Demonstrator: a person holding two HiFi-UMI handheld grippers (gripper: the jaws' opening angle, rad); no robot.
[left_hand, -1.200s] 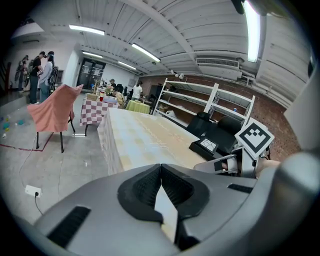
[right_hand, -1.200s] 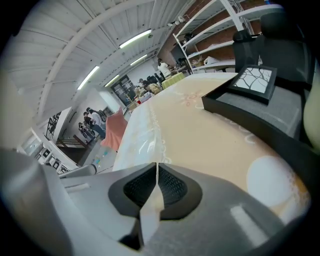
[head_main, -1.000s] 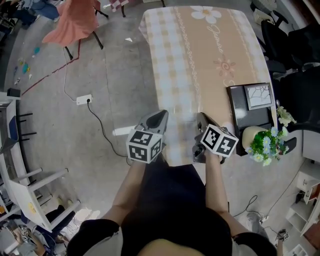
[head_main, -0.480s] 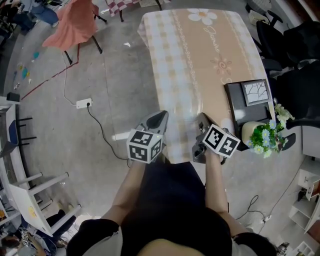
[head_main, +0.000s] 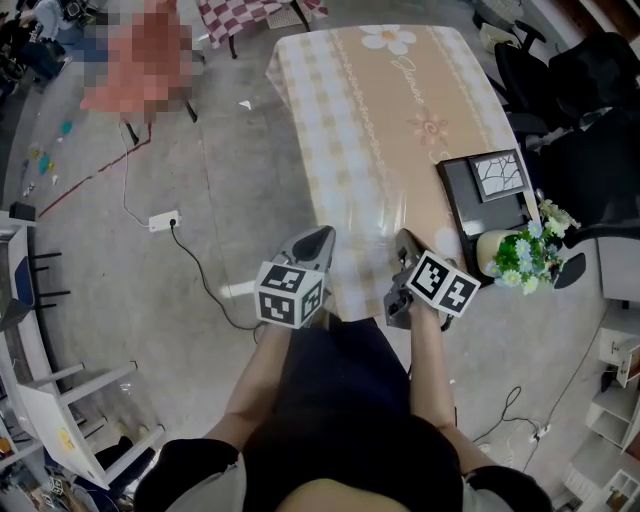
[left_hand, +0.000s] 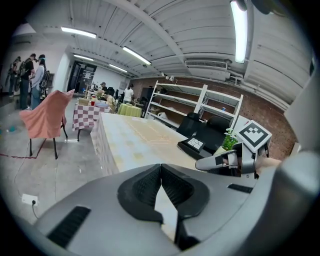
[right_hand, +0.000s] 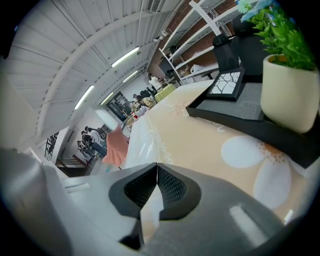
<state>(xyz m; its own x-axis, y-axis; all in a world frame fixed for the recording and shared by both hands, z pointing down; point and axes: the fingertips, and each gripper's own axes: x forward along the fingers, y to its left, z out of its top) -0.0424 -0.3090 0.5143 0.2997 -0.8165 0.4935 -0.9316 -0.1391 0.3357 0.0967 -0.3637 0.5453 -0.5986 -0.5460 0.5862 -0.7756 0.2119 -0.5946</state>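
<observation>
My left gripper (head_main: 321, 236) and right gripper (head_main: 402, 238) hover side by side at the near end of a long table (head_main: 400, 130) with a peach and checked cloth. Both are shut, jaws pressed together with nothing between them, as the left gripper view (left_hand: 160, 168) and right gripper view (right_hand: 157, 168) show. Right of the right gripper a black tray (head_main: 462, 200) holds a small framed picture (head_main: 498, 175). A white pot with a green flowering plant (head_main: 520, 258) stands at its near end. The pot (right_hand: 290, 92) and tray (right_hand: 235, 112) loom close in the right gripper view.
Black office chairs (head_main: 560, 90) stand along the table's right side. On the floor to the left lie a power strip (head_main: 162, 219) and its cable. A chair draped in pink cloth (left_hand: 45, 117), a checked table (left_hand: 87, 112), white shelving (left_hand: 200, 100) and standing people (left_hand: 25, 80) are farther off.
Both grippers stay shut. The views have shifted toward the table's right side: the potted plant has come close into the right gripper view, and the tray sits nearer.
</observation>
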